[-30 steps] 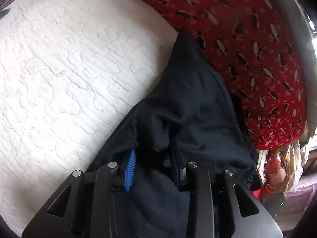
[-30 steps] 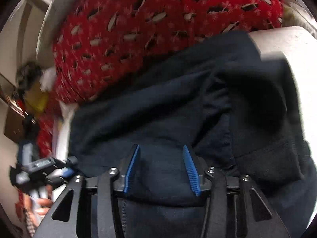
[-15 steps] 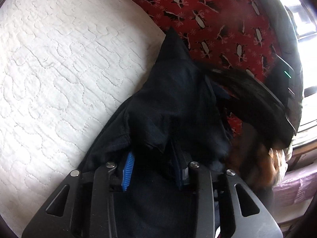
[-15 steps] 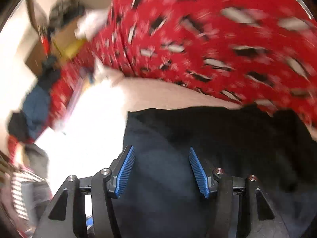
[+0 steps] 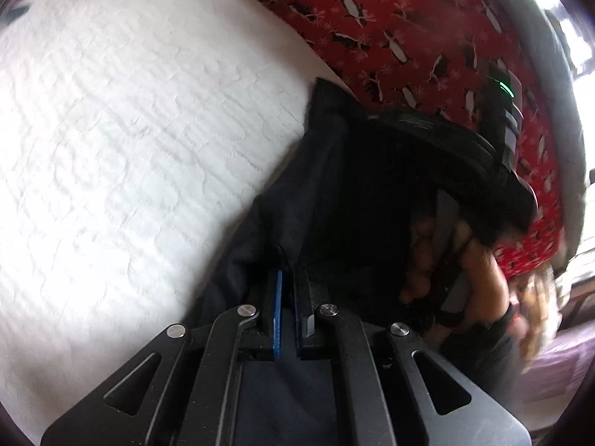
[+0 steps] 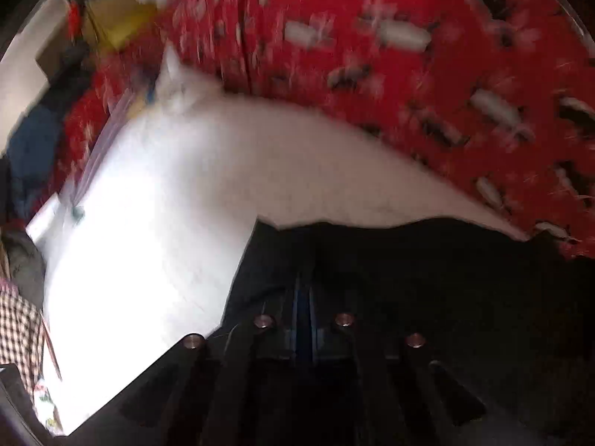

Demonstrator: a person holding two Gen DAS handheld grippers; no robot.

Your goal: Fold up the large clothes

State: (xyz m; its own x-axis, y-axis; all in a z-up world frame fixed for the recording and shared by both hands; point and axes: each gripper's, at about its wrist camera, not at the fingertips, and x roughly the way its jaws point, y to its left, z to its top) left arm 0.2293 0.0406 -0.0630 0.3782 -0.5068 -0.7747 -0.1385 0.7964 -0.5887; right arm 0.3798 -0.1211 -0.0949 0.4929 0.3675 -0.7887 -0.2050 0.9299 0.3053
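A large dark navy garment (image 5: 319, 193) lies on a white quilted bed (image 5: 130, 141). My left gripper (image 5: 288, 278) is shut on a fold of the garment near its lower edge. In the left wrist view the right gripper's dark body (image 5: 465, 163) and the hand holding it (image 5: 479, 271) sit over the garment's right side. In the right wrist view the garment (image 6: 427, 278) fills the lower right, and my right gripper (image 6: 303, 290) is shut on its edge by the white bed (image 6: 167, 204). That view is blurred.
A red blanket with a penguin pattern (image 5: 409, 29) lies along the far side of the bed and also shows in the right wrist view (image 6: 409, 55). Clutter and a checked cloth (image 6: 18, 327) sit at the left edge of that view.
Both grippers have closed on the dark garment. The right gripper has moved across to the garment's edge and now appears beside the left gripper.
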